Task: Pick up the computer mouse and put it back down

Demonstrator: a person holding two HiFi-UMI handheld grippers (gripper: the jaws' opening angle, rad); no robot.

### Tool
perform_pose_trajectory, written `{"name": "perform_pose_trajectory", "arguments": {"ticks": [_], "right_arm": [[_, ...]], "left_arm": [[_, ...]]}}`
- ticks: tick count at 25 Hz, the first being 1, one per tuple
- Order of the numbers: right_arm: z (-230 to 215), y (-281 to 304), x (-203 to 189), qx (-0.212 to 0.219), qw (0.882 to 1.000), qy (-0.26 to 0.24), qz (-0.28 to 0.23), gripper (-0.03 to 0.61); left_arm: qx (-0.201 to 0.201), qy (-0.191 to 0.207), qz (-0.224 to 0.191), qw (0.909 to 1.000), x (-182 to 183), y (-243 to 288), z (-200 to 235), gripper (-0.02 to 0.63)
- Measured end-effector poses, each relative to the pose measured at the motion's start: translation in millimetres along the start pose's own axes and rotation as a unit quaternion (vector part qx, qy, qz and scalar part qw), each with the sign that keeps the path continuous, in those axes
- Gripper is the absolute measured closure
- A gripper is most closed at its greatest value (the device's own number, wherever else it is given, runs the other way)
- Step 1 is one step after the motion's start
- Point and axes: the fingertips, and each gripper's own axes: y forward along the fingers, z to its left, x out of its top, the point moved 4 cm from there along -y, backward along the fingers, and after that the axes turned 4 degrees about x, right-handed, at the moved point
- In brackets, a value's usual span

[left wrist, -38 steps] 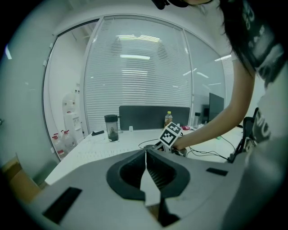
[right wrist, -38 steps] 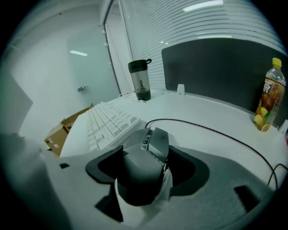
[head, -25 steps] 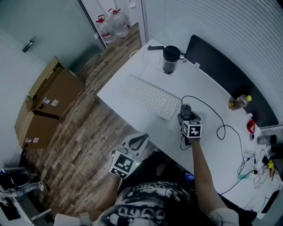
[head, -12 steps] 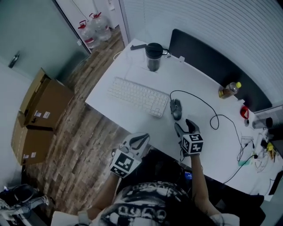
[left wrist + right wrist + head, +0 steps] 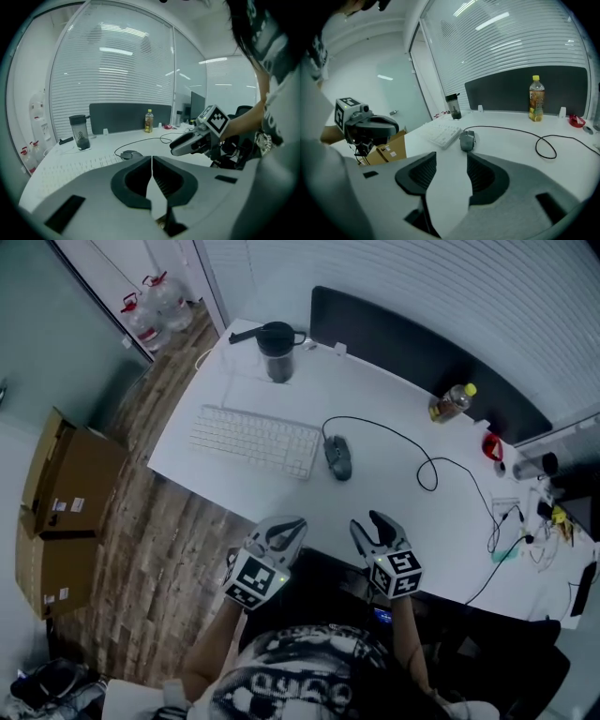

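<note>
The dark computer mouse (image 5: 338, 457) lies flat on the white desk (image 5: 394, 502), just right of the white keyboard (image 5: 253, 440), its black cable looping off to the right. My right gripper (image 5: 371, 526) hovers at the desk's near edge, well short of the mouse, open; its jaws have just been closing with nothing between them. The right gripper view shows the mouse (image 5: 467, 139) ahead of the right gripper (image 5: 451, 159). My left gripper (image 5: 284, 531) hangs off the desk's near edge, shut and empty. The left gripper view has the mouse (image 5: 131, 154) beyond the left gripper (image 5: 152, 161).
A dark shaker cup (image 5: 277, 351) stands at the desk's far left, and a yellow-capped bottle (image 5: 452, 401) by the dark partition (image 5: 412, 348). Cables and small items (image 5: 525, 531) clutter the right end. Cardboard boxes (image 5: 66, 488) sit on the wooden floor at left.
My right gripper let go of the mouse and drew back towards me, rising off the desk. The mouse stays by the keyboard. The left gripper shifted a little.
</note>
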Motion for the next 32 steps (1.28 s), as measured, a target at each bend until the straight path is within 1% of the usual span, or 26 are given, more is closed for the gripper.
{"name": "perform_pose_trajectory", "arguments": {"ticks": [4,7,13,16,26,32], "right_arm": [[9,-19,-5,0.005,1.000,-0.007,-0.006,0.385],[16,-36,-9,0.011,1.000,-0.015,-0.013,0.390],[32,-77,-20,0.030,0.999,-0.033,-0.031,0.397],[44,-98,-26,0.039,0.997,-0.048,-0.041,0.405],[89,-163,-60,0.070,0.991,-0.084,-0.075,0.485],[115,-202,-81,0.077,0.987,-0.102,-0.093,0.555]], "left_arm": [[0.001,-0.003,-0.010,0.9999,6,3,-15,0.609],[0.003,0.003,-0.011,0.9999,8,1,-32,0.609],[0.018,0.007,-0.011,0.9998,10,-17,-76,0.609],[0.026,0.005,-0.017,0.9995,11,-32,-102,0.609],[0.050,0.009,-0.024,0.9984,-3,-82,-188,0.609],[0.050,0.010,-0.028,0.9983,-14,-108,-239,0.609]]}}
